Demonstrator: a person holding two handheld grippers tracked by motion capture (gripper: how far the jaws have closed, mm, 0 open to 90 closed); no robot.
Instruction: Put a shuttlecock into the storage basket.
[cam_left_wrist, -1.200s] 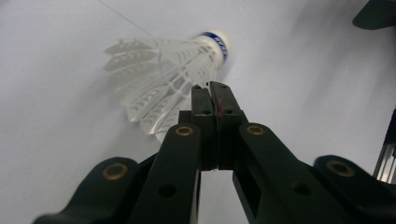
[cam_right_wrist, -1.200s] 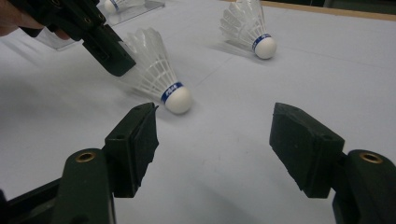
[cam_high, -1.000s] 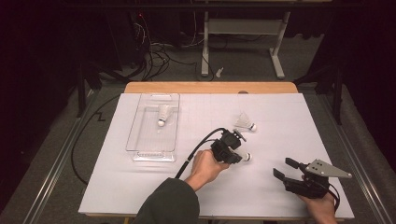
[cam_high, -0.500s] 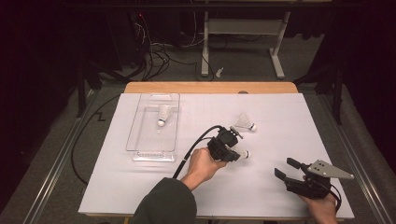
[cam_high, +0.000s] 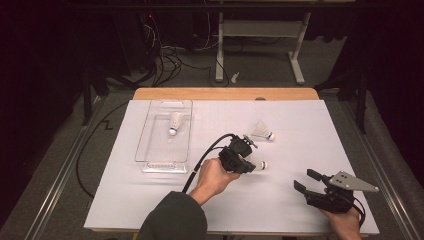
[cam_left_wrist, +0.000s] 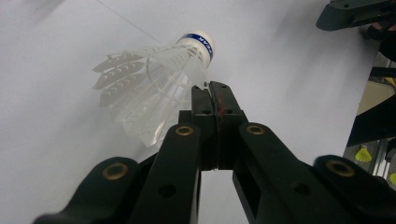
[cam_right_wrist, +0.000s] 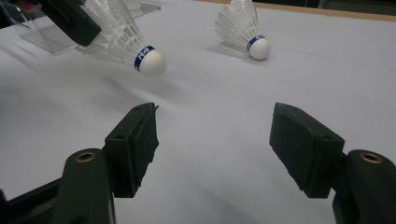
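Shuttlecock pinched (by its feathers) in left tool.

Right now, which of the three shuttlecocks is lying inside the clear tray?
The shuttlecock at the far left lies inside the clear tray. One shuttlecock rests on the white table cover; the left tool holds the third.

Dim surroundings, bright table, soft shadows

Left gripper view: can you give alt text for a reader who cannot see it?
The left gripper's black fingers are shut on a feather of a white feathered shuttlecock with a blue-banded cork tip, above the white table sheet.
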